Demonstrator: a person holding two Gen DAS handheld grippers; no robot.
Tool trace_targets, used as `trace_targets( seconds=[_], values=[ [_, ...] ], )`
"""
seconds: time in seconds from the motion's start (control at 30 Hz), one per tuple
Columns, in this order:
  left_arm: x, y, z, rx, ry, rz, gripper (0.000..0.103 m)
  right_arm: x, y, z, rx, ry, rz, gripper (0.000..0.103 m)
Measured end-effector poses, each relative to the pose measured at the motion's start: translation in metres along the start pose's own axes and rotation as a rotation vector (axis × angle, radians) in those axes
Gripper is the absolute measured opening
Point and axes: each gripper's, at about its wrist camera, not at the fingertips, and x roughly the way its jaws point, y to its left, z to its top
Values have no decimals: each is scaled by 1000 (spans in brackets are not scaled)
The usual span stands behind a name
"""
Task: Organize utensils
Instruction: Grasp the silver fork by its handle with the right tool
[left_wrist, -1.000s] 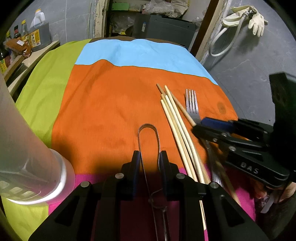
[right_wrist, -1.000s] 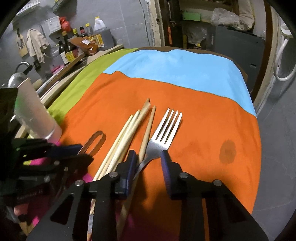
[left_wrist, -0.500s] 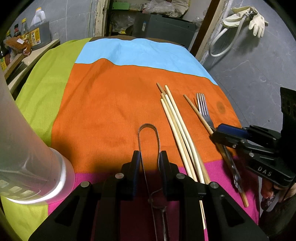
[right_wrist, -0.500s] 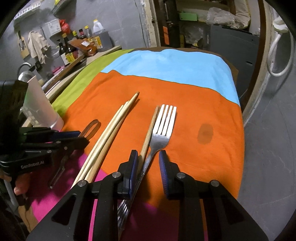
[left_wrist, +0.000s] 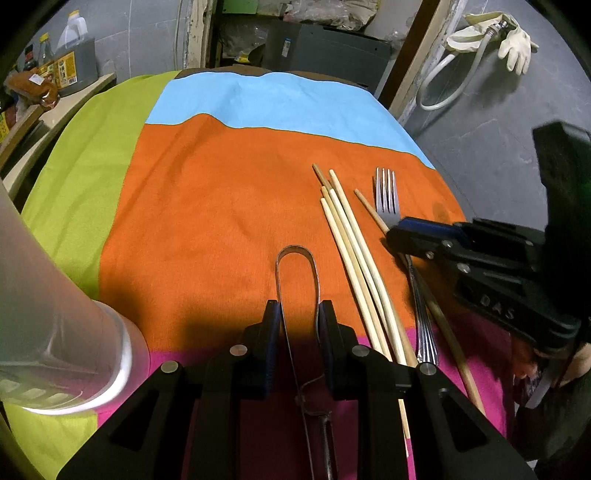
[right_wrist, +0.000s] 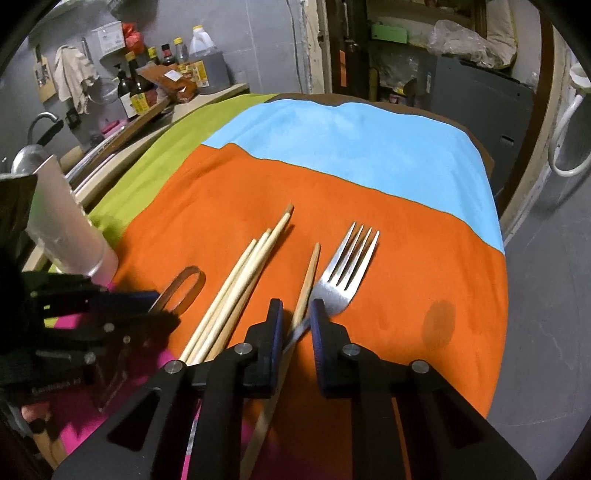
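Left gripper (left_wrist: 298, 325) nearly closed, pads against both sides of a wire-loop tool (left_wrist: 296, 273) lying on the orange cloth (left_wrist: 207, 221). Right gripper (right_wrist: 296, 317) closing – fork (right_wrist: 343, 266) neck and one chopstick (right_wrist: 308, 280) between its jaws (contact unclear). Other chopsticks (right_wrist: 251, 273) bundled just beside.

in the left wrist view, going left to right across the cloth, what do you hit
Tall white plastic container → thin metal wire loop tool between the left gripper fingers → bundle of pale wooden chopsticks → single darker wooden chopstick → silver metal fork → black right gripper, jaws closing around the fork.
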Motion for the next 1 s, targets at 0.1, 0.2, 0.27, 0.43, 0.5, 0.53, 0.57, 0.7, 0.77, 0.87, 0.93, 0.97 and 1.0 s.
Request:
trace_targets(
  seconds=[0.1,0.2,0.27,0.43,0.5,0.53,0.57,0.7,0.77,0.87,0.93,0.97,1.0],
  values=[
    [0,0,-1,3,-3,-1,18,6,1,5,-3,9,1,13],
    [0,1,-1,1,-2,-5,18,9,3,6,-13,17,-1,13],
    [0,1,-1,1,-3,-6,18,9,2,5,-13,23,1,13],
    [-1,0,-2,2,-7,-8,18,-1,0,-6,-14,38,5,12],
    [-1,0,-2,3,-7,-8,18,-9,-4,-13,-2,27,-6,11],
    [-1,0,-3,3,-8,-7,18,-13,-7,-15,15,18,-2,11],
    [-1,0,-3,3,-8,-7,18,-17,-11,-15,36,3,0,11],
    [-2,1,-3,0,-7,-9,18,-19,-28,-7,110,-42,-53,12],
    [-2,2,-3,-4,-6,-14,18,-11,-32,-1,137,-36,-59,13],
    [-2,3,-2,-5,-6,-17,18,2,-32,4,162,-23,-55,19],
    [-2,2,-2,-3,-5,-18,18,10,-30,6,181,-23,-36,26],
    [-2,2,-2,-3,-5,-19,18,10,-29,7,180,-27,-43,26],
    [-2,2,-2,-3,-5,-18,18,11,-28,8,174,-28,-51,26]
  ],
)
